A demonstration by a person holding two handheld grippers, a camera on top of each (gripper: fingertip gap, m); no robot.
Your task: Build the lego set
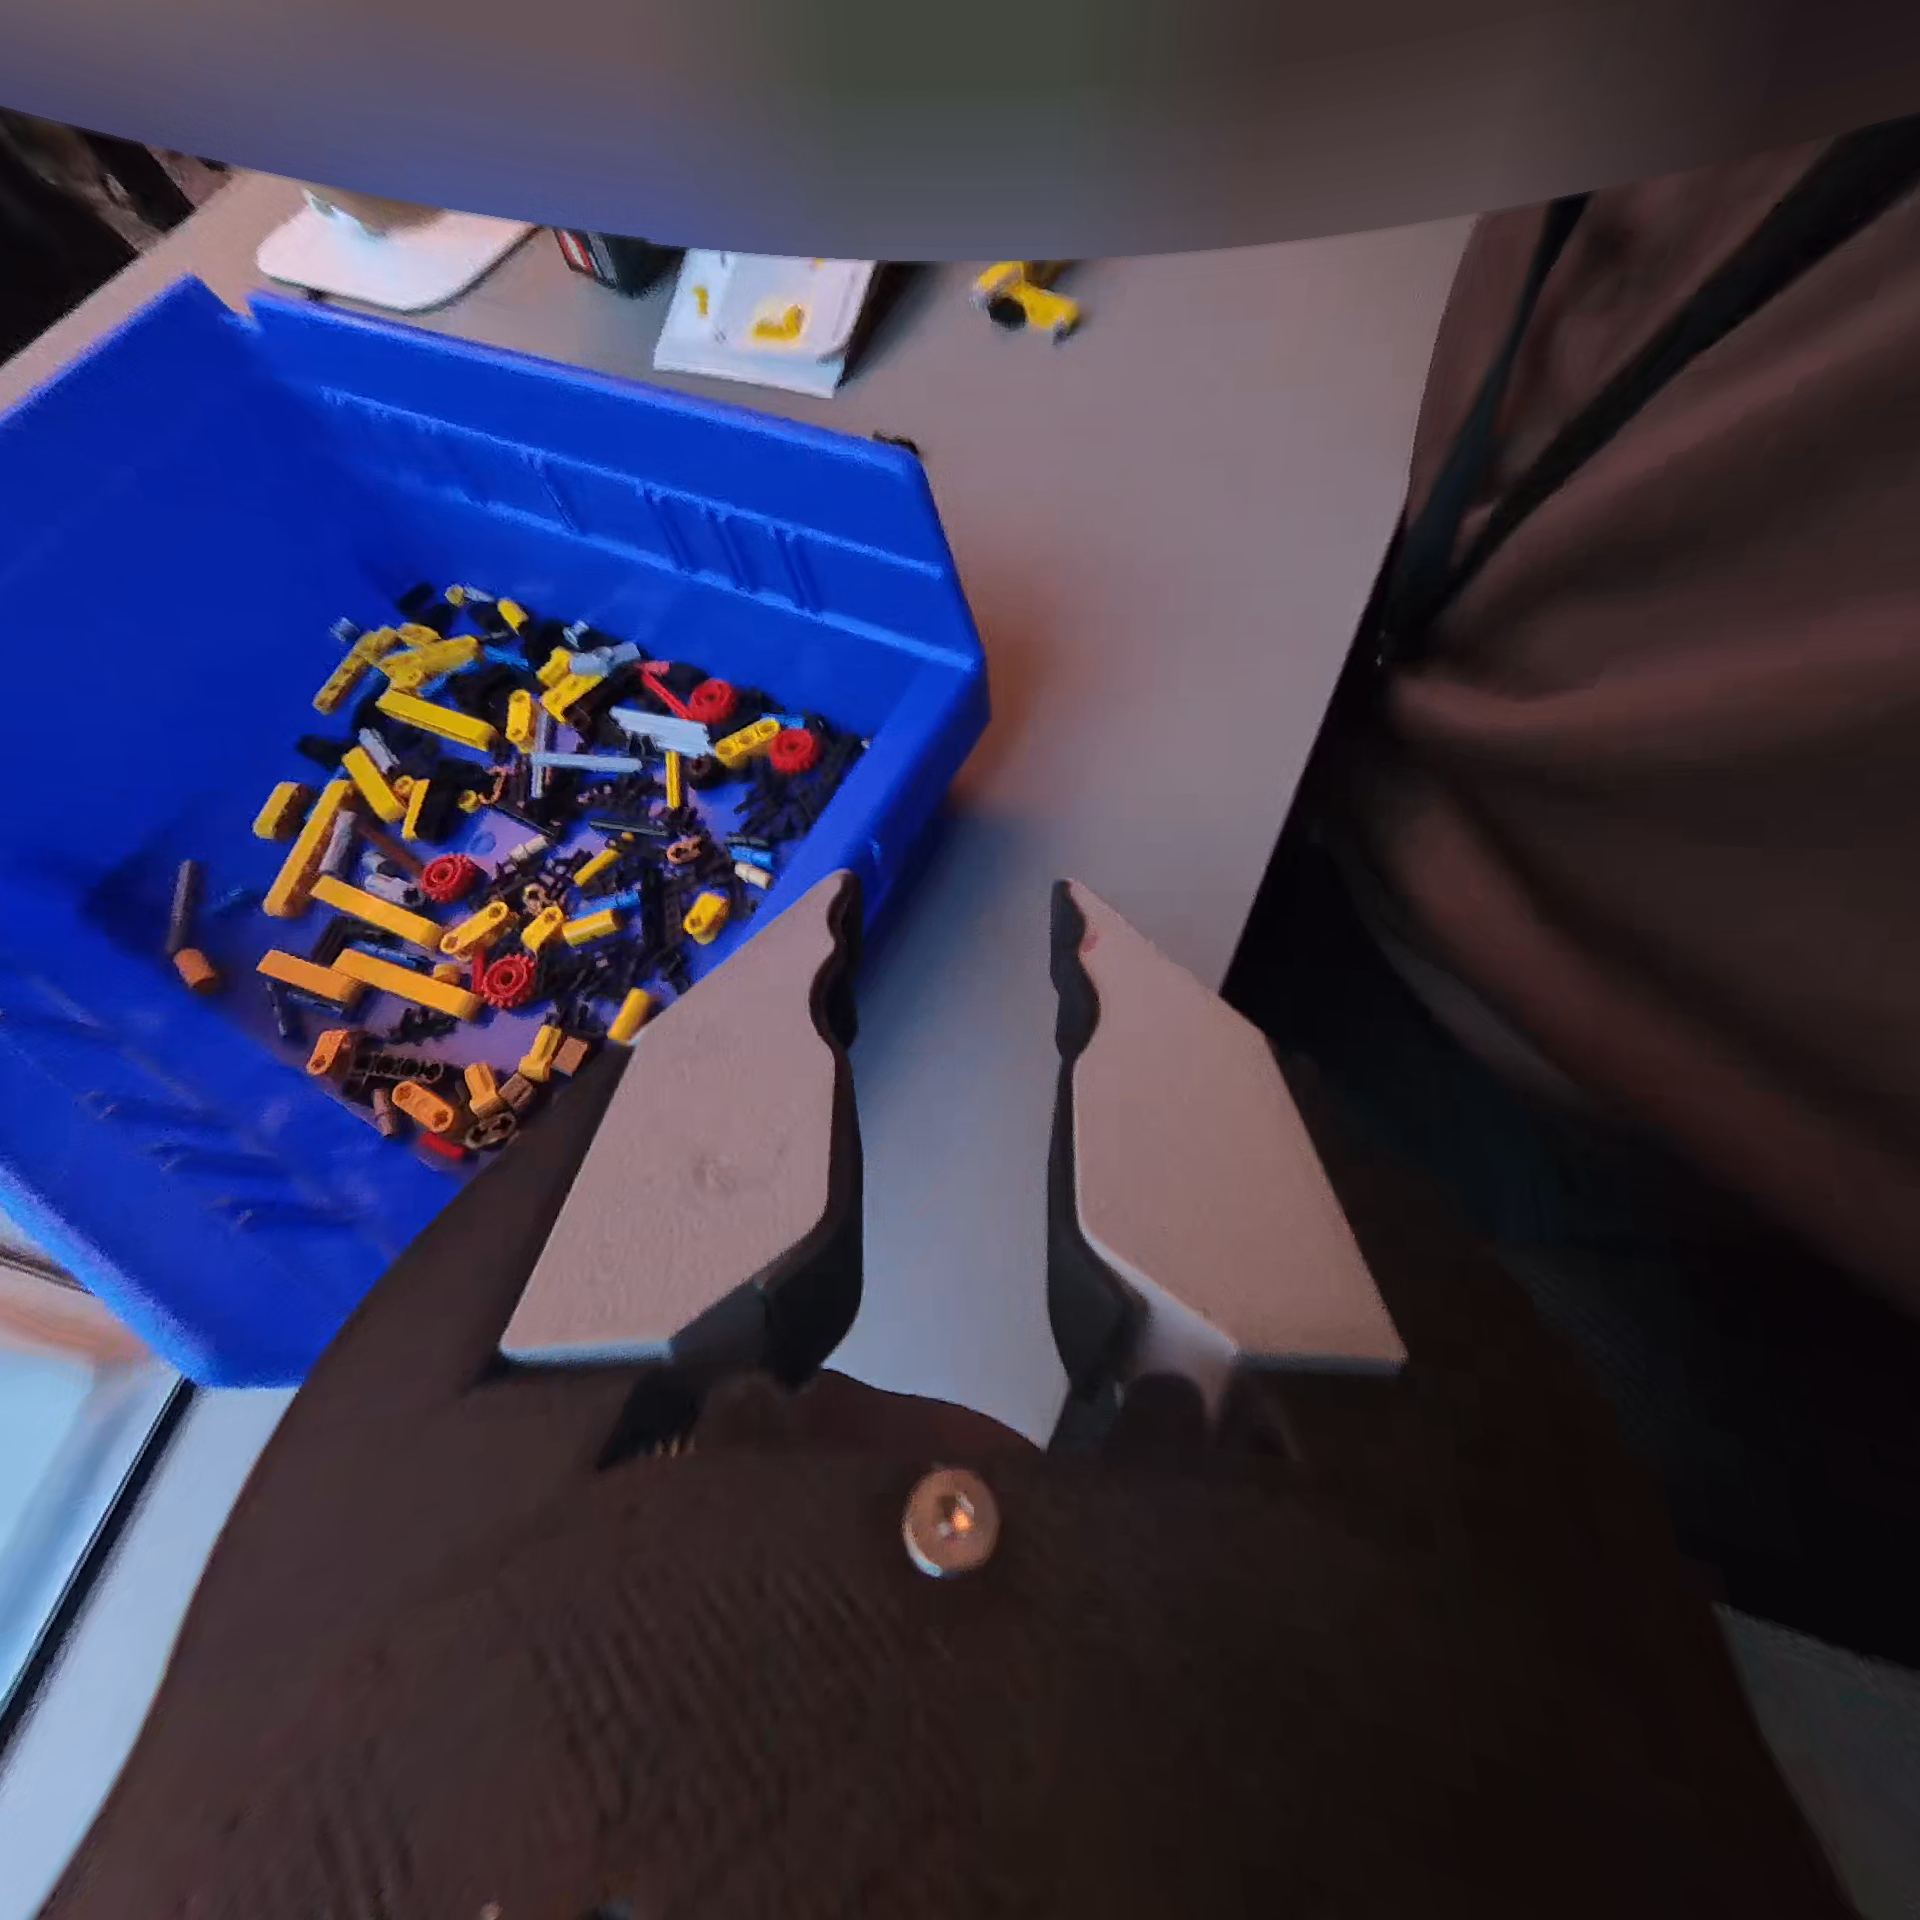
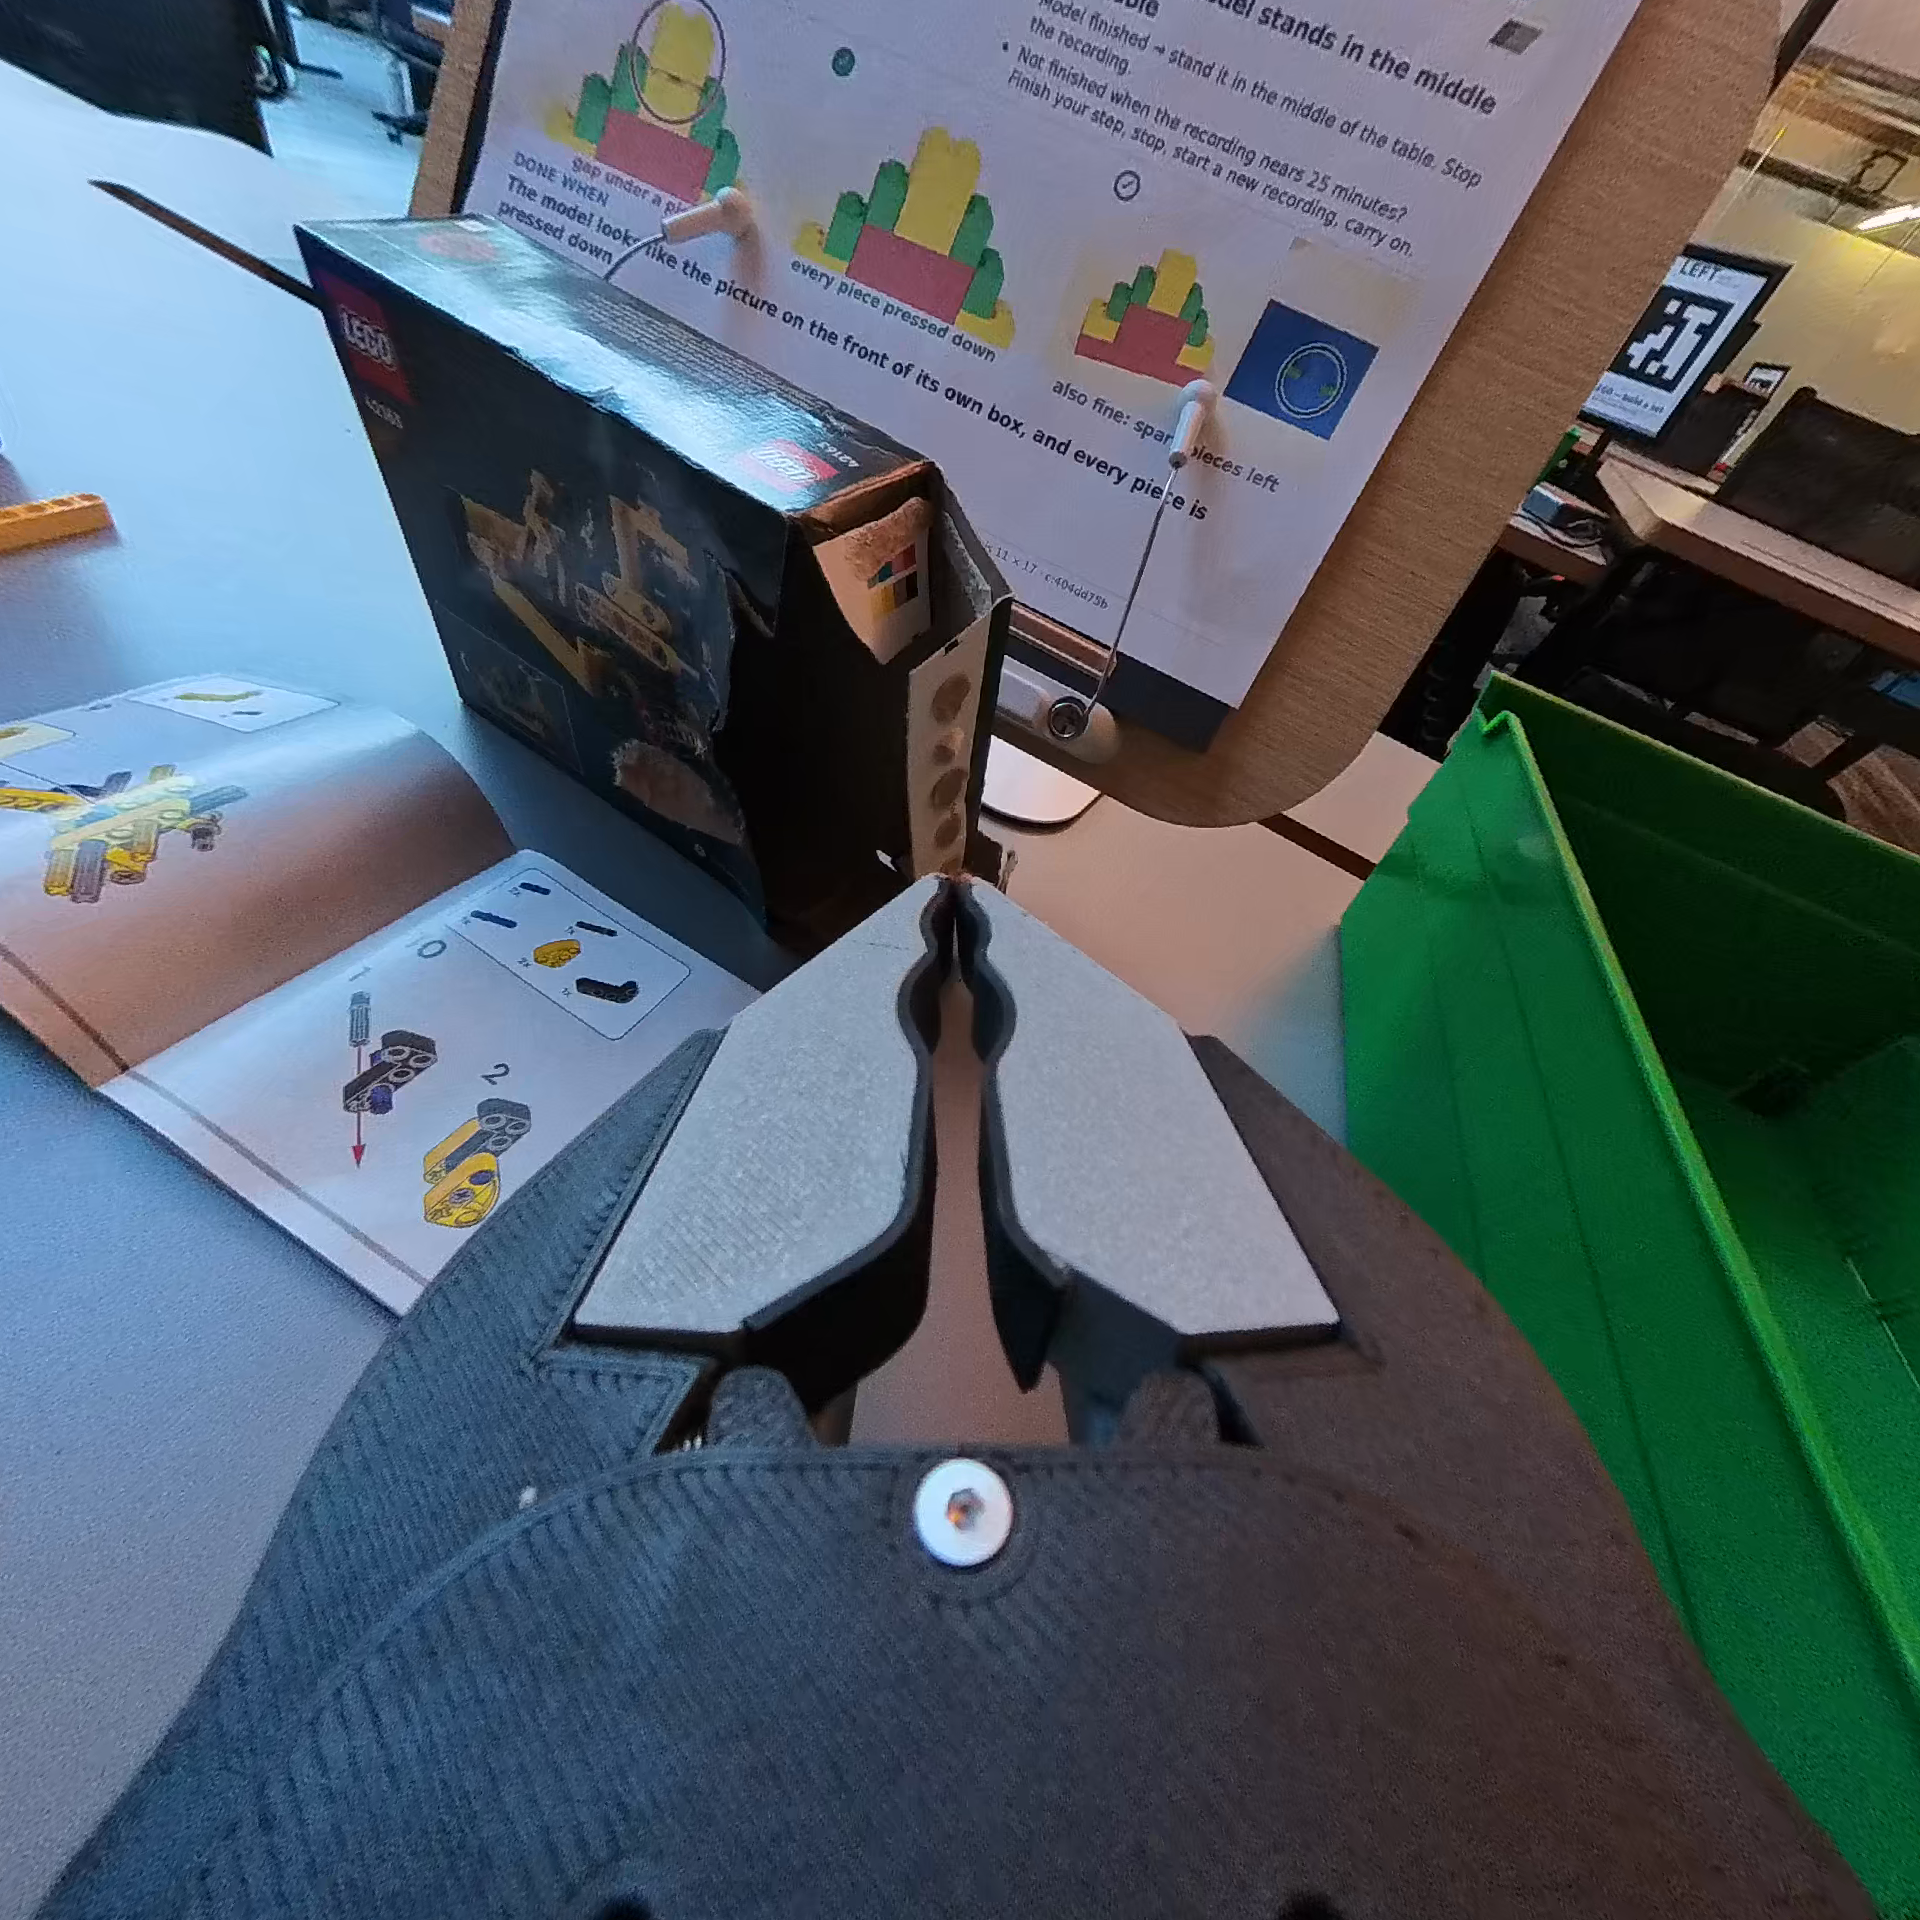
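The left gripper (image 1: 954, 904), nearest the lens, hangs spread and empty over the grey table (image 1: 1164, 540) beside the blue bin (image 1: 156, 582) of loose lego pieces (image 1: 520, 842) at left, while the right gripper (image 2: 954, 902), pressed together, points at the printed set box (image 2: 623, 540), open instruction booklet (image 2: 343, 997) lower left, green bin (image 2: 1621, 1143) at right.

**Tight lanes around both grippers**

Left gripper (image 1: 954, 899) hangs over bare table (image 1: 1143, 582), blue bin (image 1: 914, 520) walling its left, a person's dark clothing (image 1: 1662, 727) blocking right. Right gripper (image 2: 951, 899) faces the set box (image 2: 582, 540); green bin (image 2: 1558, 1143) crowds right, open booklet (image 2: 312, 1039) left.
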